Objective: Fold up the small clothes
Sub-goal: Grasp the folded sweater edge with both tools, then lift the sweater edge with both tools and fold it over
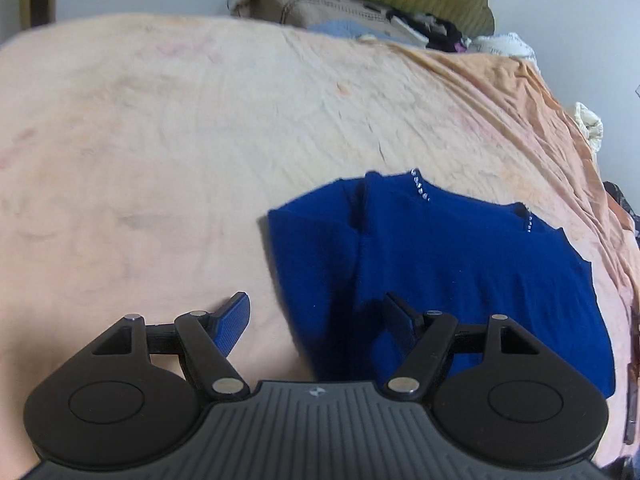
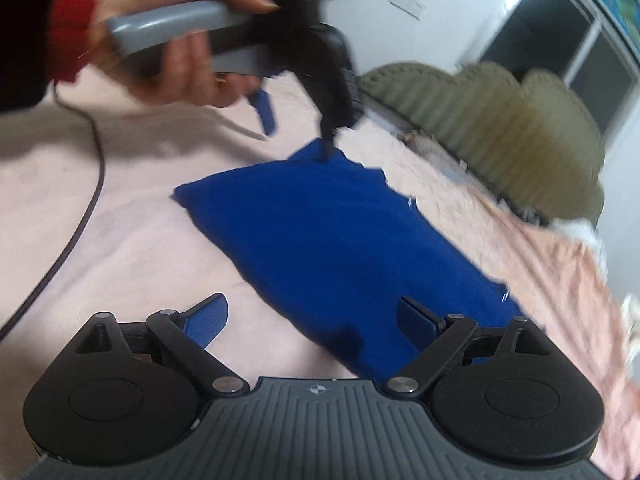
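A dark blue small garment (image 1: 460, 264) with tiny rhinestones at its neckline lies folded flat on the peach blanket (image 1: 160, 140). My left gripper (image 1: 320, 320) hangs open over the garment's near left edge, its right finger above the cloth and its left finger (image 1: 236, 320) above bare blanket. In the right wrist view the same garment (image 2: 320, 232) runs diagonally. My right gripper (image 2: 312, 320) is open over its near end, with nothing pinched. A hand (image 2: 180, 76) holds the left gripper (image 2: 298, 128) above the garment's far corner.
An olive quilted headboard (image 2: 500, 120) and a pile of clothes (image 1: 340, 12) stand beyond the blanket's far edge. A dark cable (image 2: 80, 208) trails over the blanket on the left. The blanket wrinkles and drops off at the right edge (image 1: 592, 184).
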